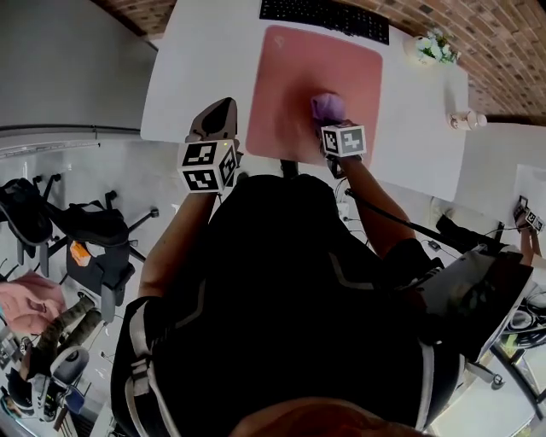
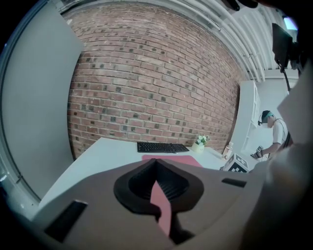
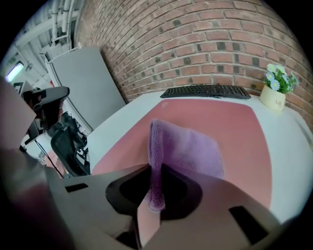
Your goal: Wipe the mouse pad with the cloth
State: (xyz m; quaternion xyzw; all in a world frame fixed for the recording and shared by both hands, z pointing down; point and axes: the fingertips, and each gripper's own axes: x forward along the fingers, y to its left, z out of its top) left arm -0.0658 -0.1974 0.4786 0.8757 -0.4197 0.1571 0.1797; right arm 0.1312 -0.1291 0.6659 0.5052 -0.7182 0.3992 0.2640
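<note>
A pink mouse pad (image 1: 320, 81) lies on the white desk (image 1: 196, 68), in front of a black keyboard (image 1: 324, 19). A purple cloth (image 1: 328, 106) rests on the pad's near part, and my right gripper (image 1: 331, 119) is shut on its edge. In the right gripper view the cloth (image 3: 188, 149) spreads forward over the mouse pad (image 3: 234, 132) from the right gripper (image 3: 155, 195). My left gripper (image 1: 217, 119) hovers over the desk's near edge, left of the pad, shut and holding nothing. Through the left gripper (image 2: 157, 195) a strip of pink pad shows.
A small pot of flowers (image 1: 433, 47) and a small bottle (image 1: 467, 119) stand at the desk's right. Office chairs (image 1: 81, 230) stand on the floor at the left. A brick wall (image 2: 146, 83) runs behind the desk. Another person (image 2: 274, 136) stands far right.
</note>
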